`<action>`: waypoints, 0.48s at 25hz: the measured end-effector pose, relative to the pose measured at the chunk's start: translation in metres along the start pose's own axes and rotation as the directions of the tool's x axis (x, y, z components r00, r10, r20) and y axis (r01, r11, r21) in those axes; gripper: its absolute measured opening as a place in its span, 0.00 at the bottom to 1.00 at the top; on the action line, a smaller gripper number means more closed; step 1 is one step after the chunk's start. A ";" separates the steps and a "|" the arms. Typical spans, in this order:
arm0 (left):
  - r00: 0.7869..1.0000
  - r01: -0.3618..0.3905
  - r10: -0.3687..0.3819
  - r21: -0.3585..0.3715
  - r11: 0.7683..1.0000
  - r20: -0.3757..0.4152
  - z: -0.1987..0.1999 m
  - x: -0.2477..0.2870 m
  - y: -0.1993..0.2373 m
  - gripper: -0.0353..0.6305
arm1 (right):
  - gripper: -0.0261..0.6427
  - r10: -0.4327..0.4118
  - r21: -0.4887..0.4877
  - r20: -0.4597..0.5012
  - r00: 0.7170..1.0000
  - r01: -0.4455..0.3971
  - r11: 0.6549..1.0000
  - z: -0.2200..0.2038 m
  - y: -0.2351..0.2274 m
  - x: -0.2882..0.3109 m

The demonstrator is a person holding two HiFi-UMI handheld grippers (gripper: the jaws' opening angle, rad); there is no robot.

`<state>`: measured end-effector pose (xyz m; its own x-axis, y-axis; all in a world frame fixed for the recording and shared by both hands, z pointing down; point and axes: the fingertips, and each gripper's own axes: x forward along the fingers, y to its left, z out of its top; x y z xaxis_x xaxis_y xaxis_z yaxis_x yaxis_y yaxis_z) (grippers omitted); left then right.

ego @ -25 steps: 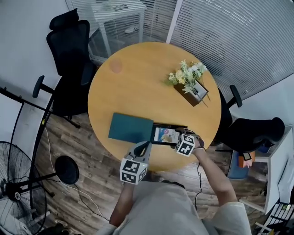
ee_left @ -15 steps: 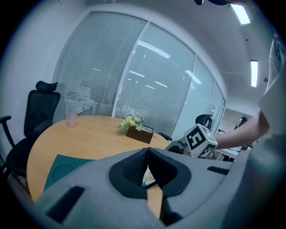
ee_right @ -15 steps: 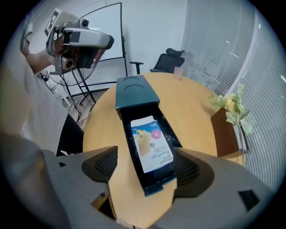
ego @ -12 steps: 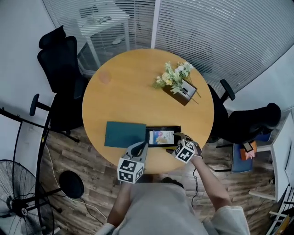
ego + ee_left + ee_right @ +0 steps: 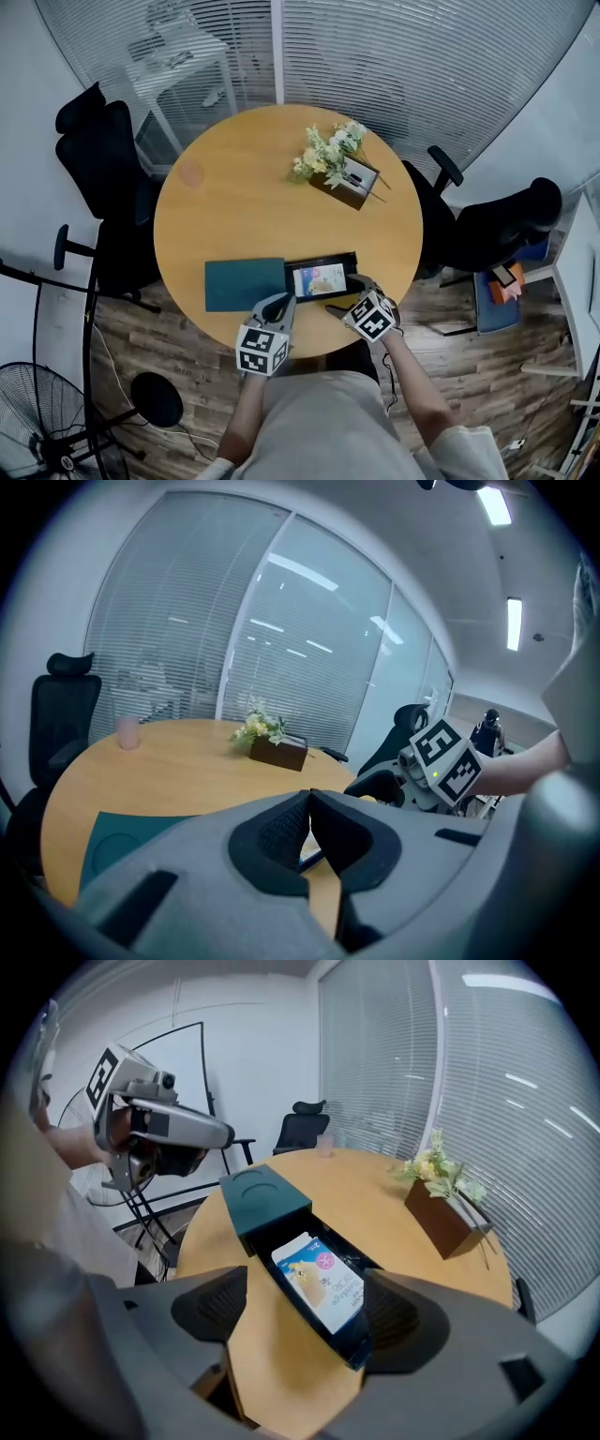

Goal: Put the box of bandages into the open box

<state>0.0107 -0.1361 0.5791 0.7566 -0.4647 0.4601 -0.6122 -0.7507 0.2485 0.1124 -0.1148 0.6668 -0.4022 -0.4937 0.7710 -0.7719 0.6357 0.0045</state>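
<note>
The box of bandages [image 5: 319, 279] [image 5: 322, 1279], white and blue with a cartoon print, lies flat inside the open dark box [image 5: 349, 264] [image 5: 354, 1344] near the round table's front edge. Its teal lid [image 5: 244, 284] [image 5: 262, 1194] lies beside it on the left. My right gripper [image 5: 347, 302] [image 5: 309, 1314] stands open just in front of the dark box, with nothing between its fingers. My left gripper [image 5: 277, 307] [image 5: 309, 829] is shut and empty, close to the table's front edge below the lid.
A wooden planter with flowers [image 5: 336, 169] [image 5: 445, 1199] [image 5: 270, 743] sits on the table's far right. A pink cup [image 5: 127, 731] stands at the far left. Black office chairs [image 5: 98, 178] [image 5: 487, 234] flank the table [image 5: 234, 202]. A fan [image 5: 56, 441] stands on the floor at left.
The view has shifted, so the table sits lower and more left in the frame. Both grippers have drawn back slightly toward the table's front edge; the bandage box stays in the dark box.
</note>
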 end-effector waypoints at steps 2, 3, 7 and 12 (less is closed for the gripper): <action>1.000 0.009 -0.009 0.009 1.000 -0.010 -0.003 0.001 -0.004 0.07 | 0.61 -0.020 0.055 0.025 0.999 0.019 0.998 -0.002 0.001 -0.004; 1.000 0.013 -0.013 0.012 1.000 -0.014 -0.004 0.001 -0.007 0.07 | 0.61 -0.032 0.085 0.041 0.999 0.028 0.996 -0.002 0.002 -0.007; 1.000 0.025 -0.024 0.019 1.000 -0.018 -0.006 0.003 -0.014 0.07 | 0.61 -0.101 0.177 0.121 0.987 0.079 0.981 0.004 0.004 -0.021; 0.999 0.038 -0.037 0.024 0.999 -0.021 -0.010 0.007 -0.026 0.07 | 0.61 -0.185 0.257 0.191 0.964 0.133 0.957 0.008 0.006 -0.041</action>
<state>0.0300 -0.1155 0.5846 0.7738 -0.4263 0.4686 -0.5774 -0.7789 0.2449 0.1205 -0.0958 0.6296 -0.3389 -0.7072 0.6205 -0.9190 0.3902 -0.0572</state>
